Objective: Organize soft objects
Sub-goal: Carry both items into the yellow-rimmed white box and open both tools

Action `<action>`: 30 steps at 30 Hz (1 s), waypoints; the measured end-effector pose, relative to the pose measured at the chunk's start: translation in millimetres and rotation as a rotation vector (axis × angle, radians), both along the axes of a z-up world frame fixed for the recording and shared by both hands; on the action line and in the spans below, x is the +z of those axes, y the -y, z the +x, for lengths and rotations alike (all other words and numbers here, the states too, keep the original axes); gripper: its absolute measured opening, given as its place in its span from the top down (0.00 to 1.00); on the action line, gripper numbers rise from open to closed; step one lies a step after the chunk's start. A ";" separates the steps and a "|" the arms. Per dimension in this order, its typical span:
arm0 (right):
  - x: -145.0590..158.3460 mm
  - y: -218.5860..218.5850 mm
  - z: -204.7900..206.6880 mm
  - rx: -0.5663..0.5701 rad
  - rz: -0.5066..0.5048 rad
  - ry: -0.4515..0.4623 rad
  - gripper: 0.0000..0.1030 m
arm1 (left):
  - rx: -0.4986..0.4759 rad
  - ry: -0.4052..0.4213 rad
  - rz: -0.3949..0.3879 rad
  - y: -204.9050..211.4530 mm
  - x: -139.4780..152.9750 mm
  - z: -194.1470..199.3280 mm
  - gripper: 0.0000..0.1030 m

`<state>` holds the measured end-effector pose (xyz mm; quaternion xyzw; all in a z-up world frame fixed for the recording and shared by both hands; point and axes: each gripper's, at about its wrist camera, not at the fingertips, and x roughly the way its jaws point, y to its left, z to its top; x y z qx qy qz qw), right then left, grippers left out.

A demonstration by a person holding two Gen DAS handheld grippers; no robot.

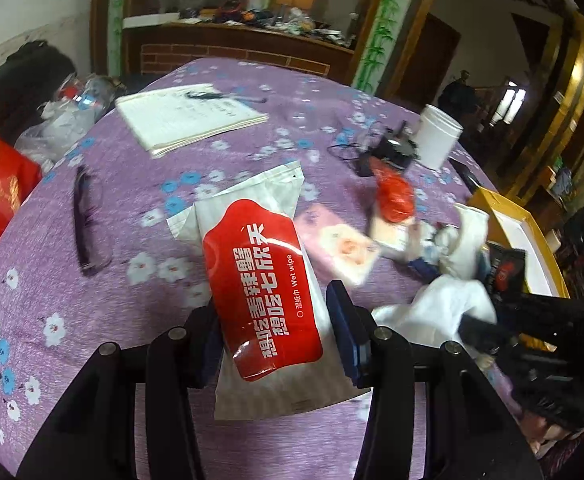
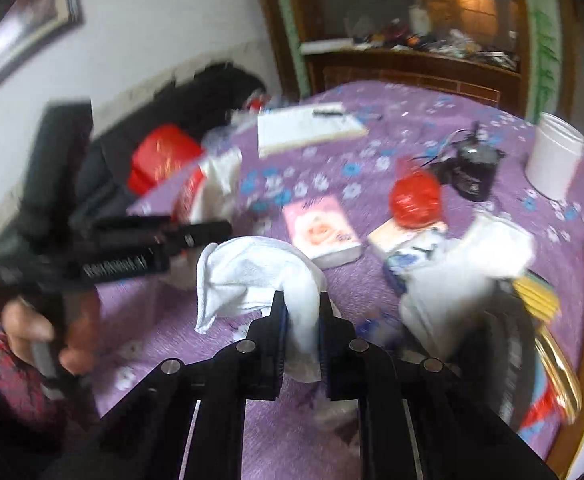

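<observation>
A red-and-white wet wipe pack (image 1: 260, 280) sits tilted between the blue pads of my left gripper (image 1: 276, 324), which is shut on it above the purple flowered tablecloth (image 1: 132, 184). My right gripper (image 2: 301, 316) is shut on a crumpled white towel (image 2: 248, 272) that hangs over to the left of its fingers. In the left wrist view the same towel (image 1: 439, 308) shows at the right. The right wrist view shows a hand (image 2: 40, 332) holding the left tool, blurred, with the wipe pack (image 2: 190, 196) beyond it.
On the cloth lie a pink tissue pack (image 2: 319, 228), a red plastic bag (image 2: 413, 198), a heap of white cloth (image 2: 471, 264), a black device with cable (image 2: 473, 168), a white jar (image 2: 553, 156) and a notebook (image 2: 307, 126). A yellow box (image 1: 519, 240) stands at the right edge.
</observation>
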<state>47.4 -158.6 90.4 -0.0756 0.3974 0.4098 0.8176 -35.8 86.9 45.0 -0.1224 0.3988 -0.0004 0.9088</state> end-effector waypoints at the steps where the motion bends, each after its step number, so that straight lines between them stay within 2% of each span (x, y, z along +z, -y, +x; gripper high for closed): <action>1: 3.4 6.5 -1.3 -0.011 0.023 -0.001 0.87 | -0.013 0.005 0.004 6.1 2.4 -0.3 0.55; 11: 30.4 86.4 -1.0 -0.164 0.164 0.005 0.87 | -0.158 0.031 0.057 79.2 22.5 2.2 0.55; 18: 44.2 154.6 11.2 -0.322 0.252 -0.003 0.86 | -0.263 0.044 0.066 134.0 39.4 12.4 0.55; 24: 55.7 213.3 23.2 -0.471 0.307 0.005 0.86 | -0.326 0.060 0.094 178.3 54.9 25.2 0.55; 30: 63.9 258.0 42.1 -0.591 0.329 0.002 0.86 | -0.385 0.066 0.079 219.5 67.1 42.3 0.55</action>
